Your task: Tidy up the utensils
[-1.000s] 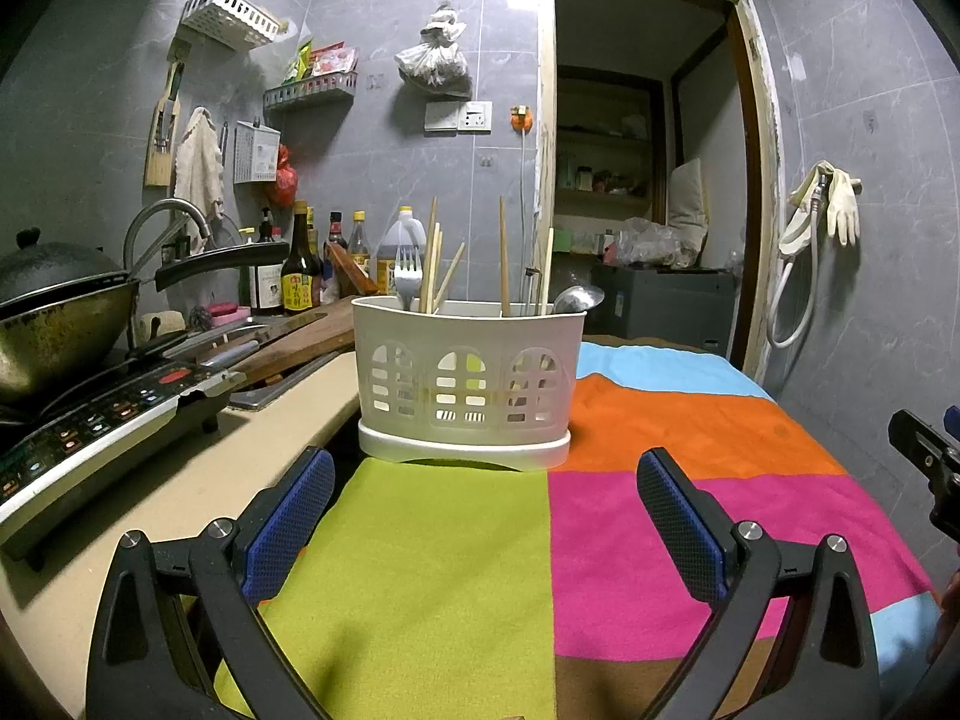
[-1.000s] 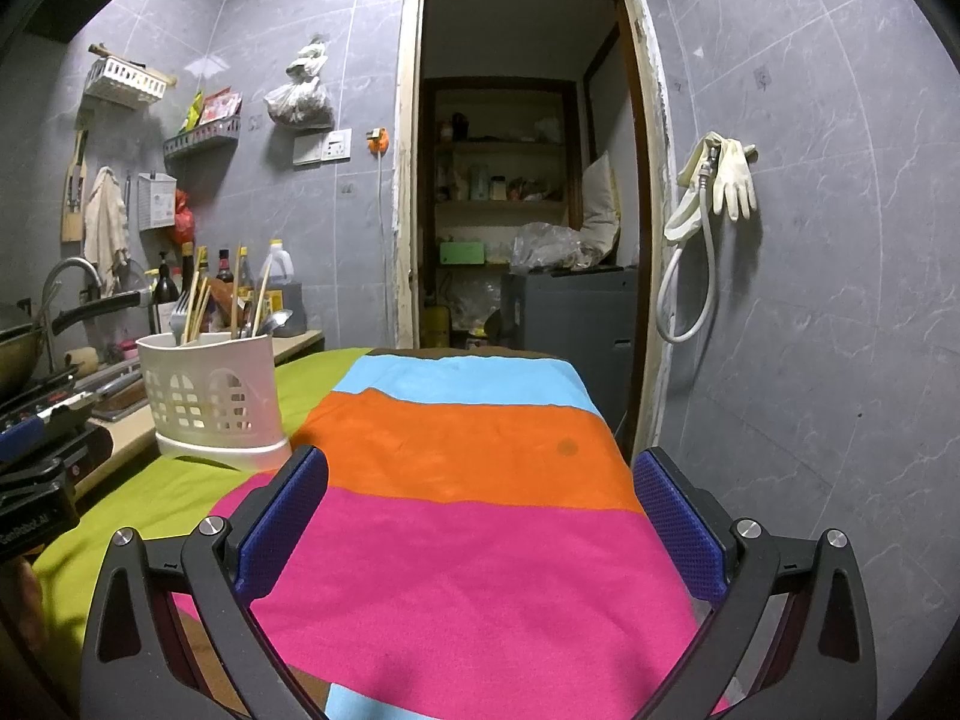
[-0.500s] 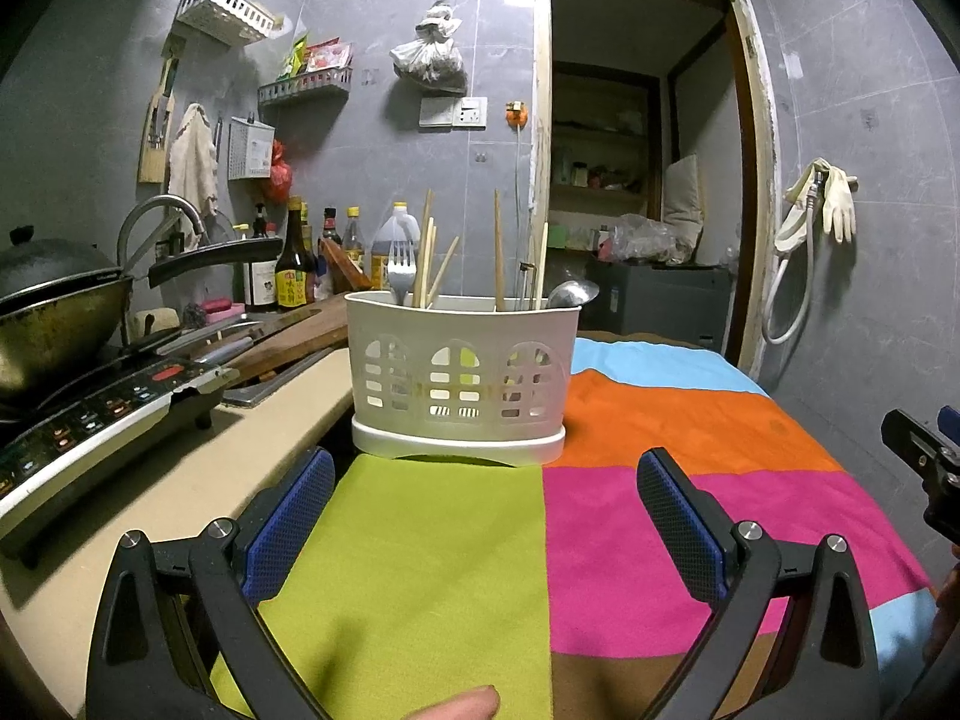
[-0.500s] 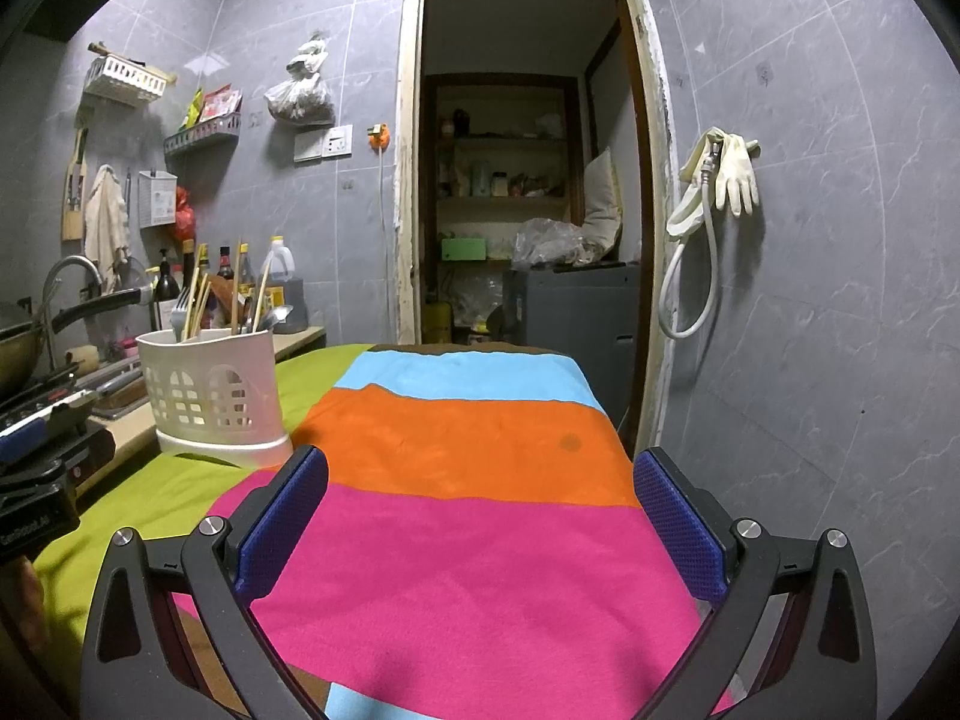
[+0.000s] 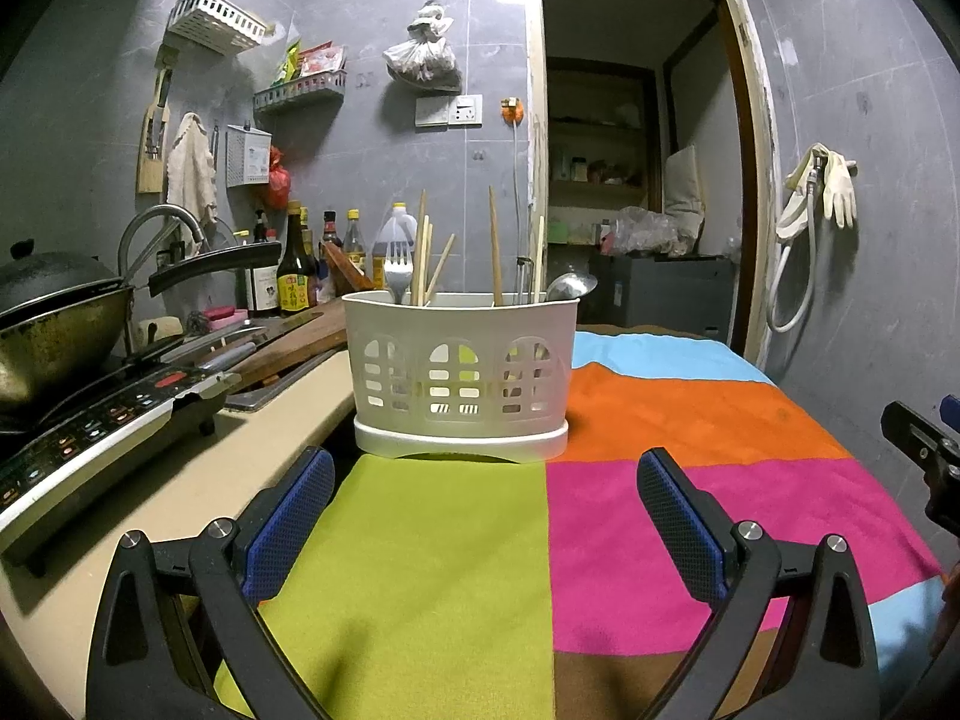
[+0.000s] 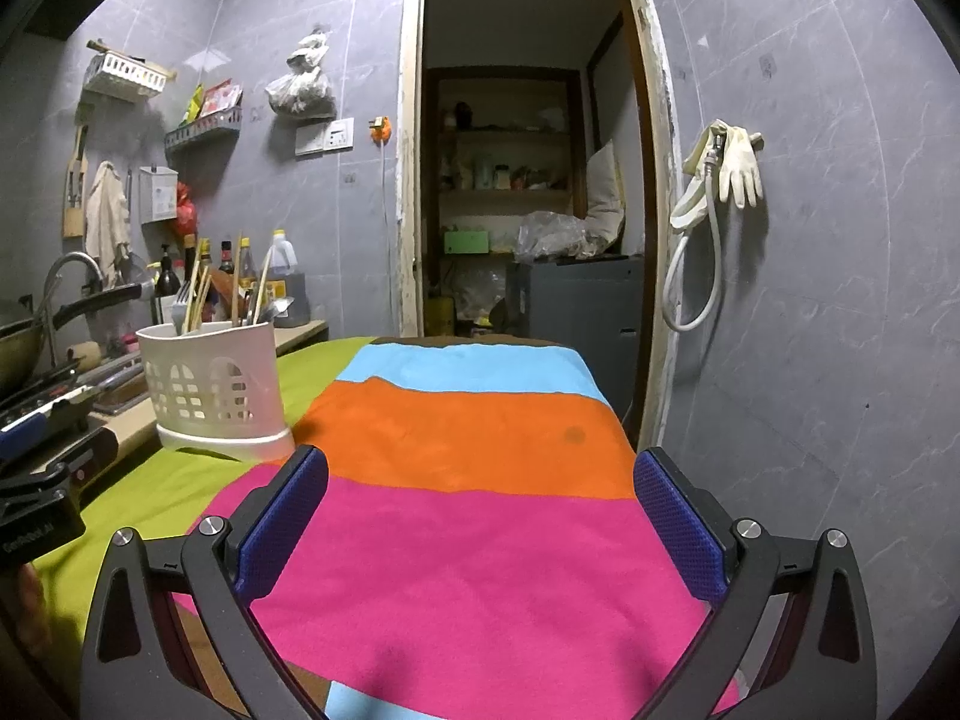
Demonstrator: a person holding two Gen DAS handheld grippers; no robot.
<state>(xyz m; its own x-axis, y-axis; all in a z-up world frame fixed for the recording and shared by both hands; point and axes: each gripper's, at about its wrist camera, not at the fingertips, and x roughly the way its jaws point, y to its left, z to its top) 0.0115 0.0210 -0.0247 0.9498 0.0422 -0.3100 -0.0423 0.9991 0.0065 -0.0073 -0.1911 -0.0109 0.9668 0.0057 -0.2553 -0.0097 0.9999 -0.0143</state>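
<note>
Left gripper (image 5: 486, 510): jaws spread wide, holding nothing, hovering over the green and pink panels of the cloth
Right gripper (image 6: 480, 507): jaws spread wide, empty, above the pink stripe
Utensil holder (image 5: 459, 372): white, slotted, upright on the striped cloth (image 5: 660, 516) covering the surface, straight ahead of the left gripper, well left of the right one
Contents: fork (image 5: 398, 276) tines up at the left, chopsticks (image 5: 494, 243) standing in the middle, spoon (image 5: 570, 287) leaning out at the right
Left edge: induction cooker (image 5: 102, 420) with a wok (image 5: 57, 330) on it
</note>
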